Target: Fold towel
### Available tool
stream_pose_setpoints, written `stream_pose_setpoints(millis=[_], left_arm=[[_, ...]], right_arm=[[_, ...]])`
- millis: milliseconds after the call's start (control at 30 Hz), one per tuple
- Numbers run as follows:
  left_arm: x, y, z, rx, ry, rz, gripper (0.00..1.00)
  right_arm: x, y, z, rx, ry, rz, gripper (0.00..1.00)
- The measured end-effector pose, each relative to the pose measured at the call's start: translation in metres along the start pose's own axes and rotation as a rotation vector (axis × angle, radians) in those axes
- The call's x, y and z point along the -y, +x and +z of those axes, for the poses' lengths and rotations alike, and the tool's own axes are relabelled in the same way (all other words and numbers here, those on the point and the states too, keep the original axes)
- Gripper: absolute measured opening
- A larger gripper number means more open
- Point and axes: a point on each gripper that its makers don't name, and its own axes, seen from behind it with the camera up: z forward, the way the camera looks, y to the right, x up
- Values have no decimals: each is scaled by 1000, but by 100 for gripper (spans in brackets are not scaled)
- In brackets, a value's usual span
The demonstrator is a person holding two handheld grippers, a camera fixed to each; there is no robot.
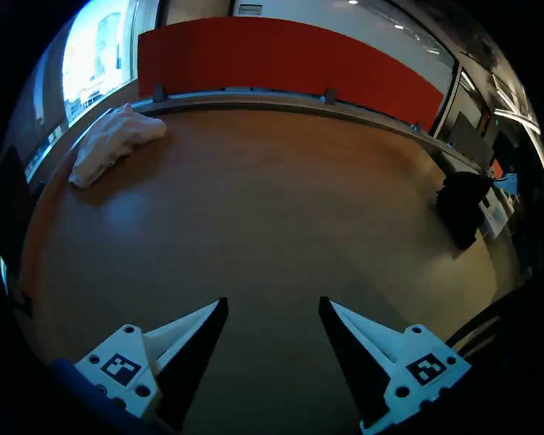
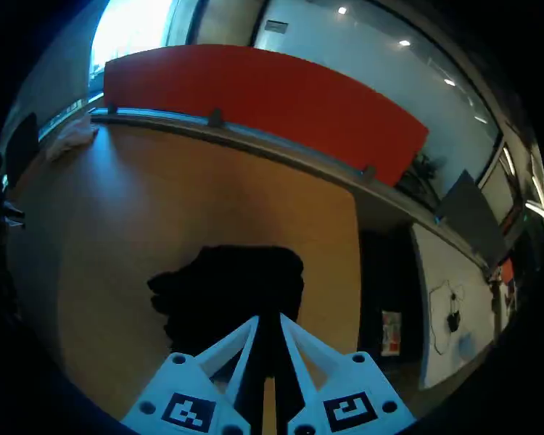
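Dark towel (image 2: 228, 297) bunched near surface's (image 1: 272, 203) right edge, directly at tips of right tool (image 2: 269, 317); narrow, grip unclear; left tool (image 1: 273, 299) wide, farther off.

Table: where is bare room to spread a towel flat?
The middle of the table is bare, bordered by the white towel at a far corner, the red divider behind and the black cloth at the opposite edge. Tightest beside that cloth.

This is an open-plan office, with a long light-wood bench (image 1: 272, 203), a red divider screen (image 1: 286, 61) and recessed ceiling spotlights (image 2: 342, 10).
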Motion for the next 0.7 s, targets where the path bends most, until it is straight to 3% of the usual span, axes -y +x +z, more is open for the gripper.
stream_pose_setpoints(millis=[300, 700], left_arm=[[-1, -1, -3, 1, 3, 5, 93], [1, -4, -7, 1, 12, 4, 93]], right_arm=[[-6, -53, 12, 89, -27, 58, 5], [-7, -87, 33, 164, -58, 92, 5]])
